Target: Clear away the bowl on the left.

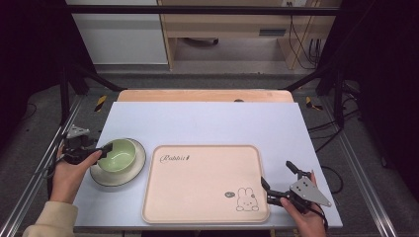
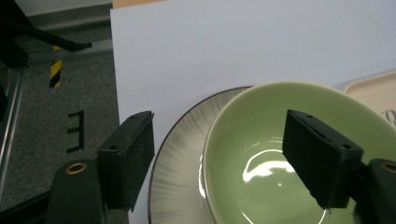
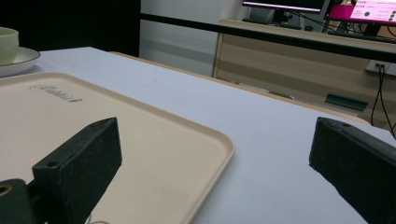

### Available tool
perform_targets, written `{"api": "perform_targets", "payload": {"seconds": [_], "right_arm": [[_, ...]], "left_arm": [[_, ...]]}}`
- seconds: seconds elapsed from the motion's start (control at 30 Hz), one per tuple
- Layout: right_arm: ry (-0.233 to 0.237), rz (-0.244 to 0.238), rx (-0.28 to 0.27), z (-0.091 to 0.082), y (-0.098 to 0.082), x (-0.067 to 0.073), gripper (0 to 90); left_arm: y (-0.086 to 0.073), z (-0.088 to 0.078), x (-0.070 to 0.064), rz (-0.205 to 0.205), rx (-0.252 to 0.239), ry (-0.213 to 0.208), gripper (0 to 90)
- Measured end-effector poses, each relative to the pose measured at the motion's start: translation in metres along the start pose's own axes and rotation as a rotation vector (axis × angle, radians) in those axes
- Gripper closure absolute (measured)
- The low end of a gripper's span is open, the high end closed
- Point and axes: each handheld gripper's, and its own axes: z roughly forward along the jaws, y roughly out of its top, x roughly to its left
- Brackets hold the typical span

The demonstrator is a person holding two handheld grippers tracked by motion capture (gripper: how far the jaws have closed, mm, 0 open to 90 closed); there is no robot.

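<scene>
A pale green bowl (image 1: 117, 154) stands on a white plate with a dark rim (image 1: 140, 165) at the table's left. My left gripper (image 1: 104, 149) straddles the bowl's left rim, one jaw inside the bowl and one outside over the plate. In the left gripper view a gap shows between the outer jaw and the bowl (image 2: 252, 140), so the left gripper (image 2: 219, 126) is open. The plate (image 2: 182, 163) lies under it. My right gripper (image 1: 275, 173) stands open at the right front corner of the beige tray (image 1: 202, 182), nothing between its jaws (image 3: 217, 135).
The beige tray (image 3: 93, 116) carries a rabbit drawing and lies bare in the middle of the white table top (image 1: 207, 123). Bowl (image 3: 7, 44) and plate (image 3: 18, 58) show far off in the right gripper view. A wooden cabinet (image 3: 299, 65) stands beyond the table.
</scene>
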Motion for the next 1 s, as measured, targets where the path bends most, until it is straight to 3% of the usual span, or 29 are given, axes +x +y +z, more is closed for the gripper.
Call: {"api": "perform_targets", "payload": {"seconds": [0.13,0.3,0.4,0.43,1.0], "right_arm": [[-0.011,-0.005,0.004,-0.003,-0.001,-0.001,2.5],[-0.016,-0.006,0.001,-0.007,0.000,-0.002,2.5],[-0.018,-0.006,0.003,-0.007,-0.001,-0.002,2.5],[-0.018,-0.008,0.006,-0.007,-0.001,-0.002,2.5],[-0.011,-0.022,0.011,-0.006,-0.001,0.000,2.5]], "left_arm": [[-0.001,0.008,-0.001,0.026,0.075,0.000,31.5],[-0.004,0.012,0.002,0.013,0.104,0.001,38.3],[-0.006,0.012,0.005,0.002,0.130,-0.026,43.1],[-0.007,0.013,0.006,0.005,0.155,-0.045,48.5],[-0.012,0.022,0.007,-0.035,0.232,-0.088,70.5]]}}
